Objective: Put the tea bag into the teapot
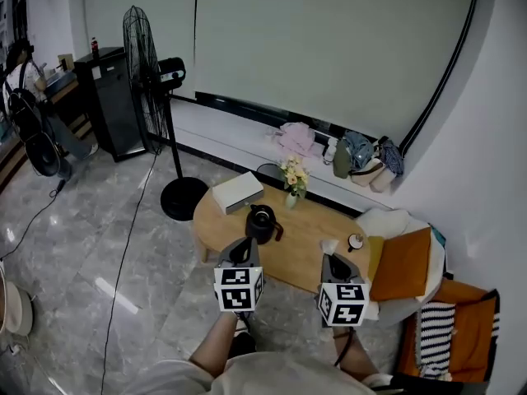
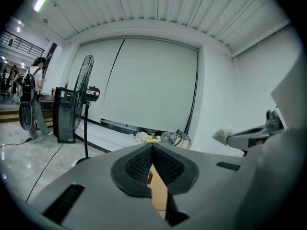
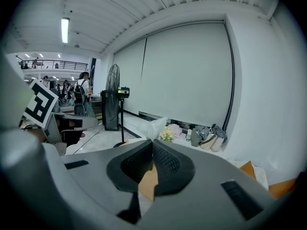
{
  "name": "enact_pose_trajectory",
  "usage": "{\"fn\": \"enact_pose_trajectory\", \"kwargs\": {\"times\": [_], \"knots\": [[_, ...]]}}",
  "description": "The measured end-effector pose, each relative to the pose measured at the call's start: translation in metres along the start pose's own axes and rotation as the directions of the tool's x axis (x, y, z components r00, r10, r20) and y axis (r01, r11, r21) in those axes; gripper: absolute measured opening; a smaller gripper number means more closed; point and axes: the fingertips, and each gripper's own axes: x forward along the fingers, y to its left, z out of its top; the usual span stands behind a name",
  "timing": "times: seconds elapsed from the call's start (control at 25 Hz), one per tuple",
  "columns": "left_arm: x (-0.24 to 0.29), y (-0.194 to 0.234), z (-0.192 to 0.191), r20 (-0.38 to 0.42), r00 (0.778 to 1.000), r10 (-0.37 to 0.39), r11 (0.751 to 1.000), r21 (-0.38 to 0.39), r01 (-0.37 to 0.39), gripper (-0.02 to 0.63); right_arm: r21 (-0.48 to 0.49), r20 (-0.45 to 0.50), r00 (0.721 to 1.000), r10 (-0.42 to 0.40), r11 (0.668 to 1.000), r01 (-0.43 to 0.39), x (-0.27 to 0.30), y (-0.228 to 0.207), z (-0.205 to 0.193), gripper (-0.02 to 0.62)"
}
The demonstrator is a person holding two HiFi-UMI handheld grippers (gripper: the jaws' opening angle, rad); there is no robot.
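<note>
Black fan stands upper left, off task. A wooden table mid-frame carries a white box, then the black teapot. The left gripper hovers just below the teapot, jaws pressed together on nothing, probably staged to steady the pot or handle its lid. Further right, the right gripper pinches the white tea bag at its tips, held above the table and well apart from the teapot, ready to carry over.

Grey left gripper & right gripper, b/w marker cubes, black ribbed fingers.
</note>
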Motion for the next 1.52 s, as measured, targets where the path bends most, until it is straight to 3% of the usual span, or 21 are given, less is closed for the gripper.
{"fn": "enact_pose_trajectory", "kwargs": {"times": [0.52,0.88,1.24,1.52], "knots": [[0.085,0.058,0.045,0.022,0.999,0.024,1.0,-0.017,-0.024,0.015,-0.044,0.021,1.0,0.008,0.999,-0.007,0.107,-0.002,0.059,0.034],[0.101,0.068,0.009,-0.087,0.994,0.068,0.997,-0.016,-0.07,0.015,0.023,-0.061,0.996,0.065,0.998,-0.064,0.153,-0.007,0.033,0.034],[0.105,0.082,0.012,-0.095,0.981,0.171,0.984,-0.024,-0.174,0.015,-0.002,-0.065,0.98,0.189,0.982,-0.19,0.186,0.008,0.041,0.034],[0.111,0.084,-0.025,-0.128,0.964,0.234,0.97,-0.036,-0.241,0.015,0.001,-0.106,0.962,0.253,0.967,-0.255,0.204,0.013,0.01,0.034]]}}
